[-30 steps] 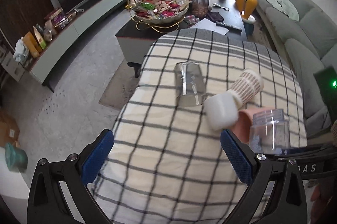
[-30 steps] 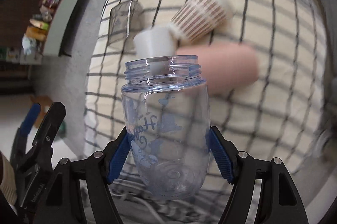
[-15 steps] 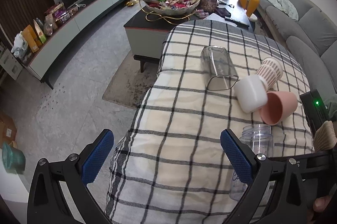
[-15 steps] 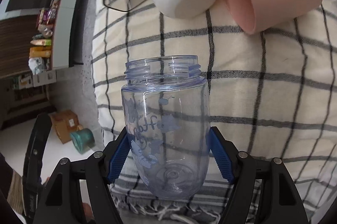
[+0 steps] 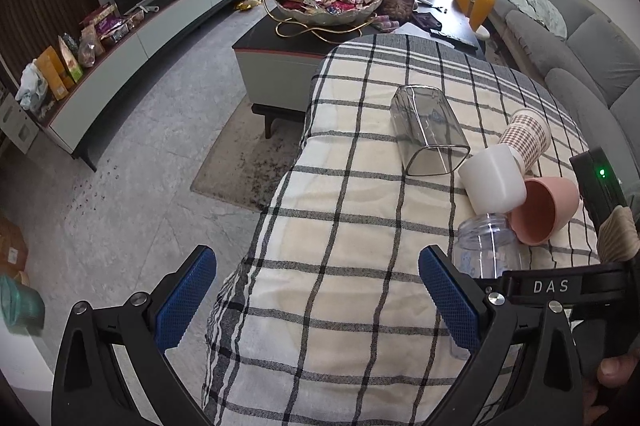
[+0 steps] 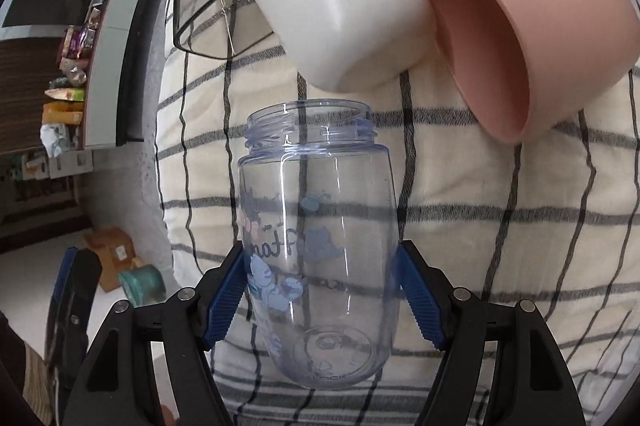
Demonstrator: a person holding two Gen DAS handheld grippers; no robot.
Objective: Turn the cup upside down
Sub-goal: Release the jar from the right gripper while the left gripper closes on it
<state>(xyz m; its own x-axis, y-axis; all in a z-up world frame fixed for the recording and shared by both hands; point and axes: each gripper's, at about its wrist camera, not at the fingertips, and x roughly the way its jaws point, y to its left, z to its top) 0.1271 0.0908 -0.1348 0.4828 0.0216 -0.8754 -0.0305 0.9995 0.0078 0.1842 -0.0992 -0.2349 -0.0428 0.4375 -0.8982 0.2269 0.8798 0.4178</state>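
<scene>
My right gripper (image 6: 320,290) is shut on a clear plastic cup with blue print (image 6: 316,226), its threaded mouth pointing away from me over the checked cloth (image 6: 500,226). The same cup (image 5: 488,250) shows at the right of the left wrist view, mouth toward the other cups. My left gripper (image 5: 320,298) is open and empty above the near part of the cloth (image 5: 360,226).
On the cloth lie a clear square cup (image 5: 428,130), a white cup (image 5: 492,182), a pink cup (image 5: 544,210) and a checked paper cup (image 5: 524,138), all on their sides. A coffee table with a snack bowl (image 5: 324,2) stands beyond. A sofa (image 5: 580,58) is on the right.
The right gripper has carried the clear cup closer to the white and pink cups. The left gripper's view has shifted a little, the cloth now nearer its right side.
</scene>
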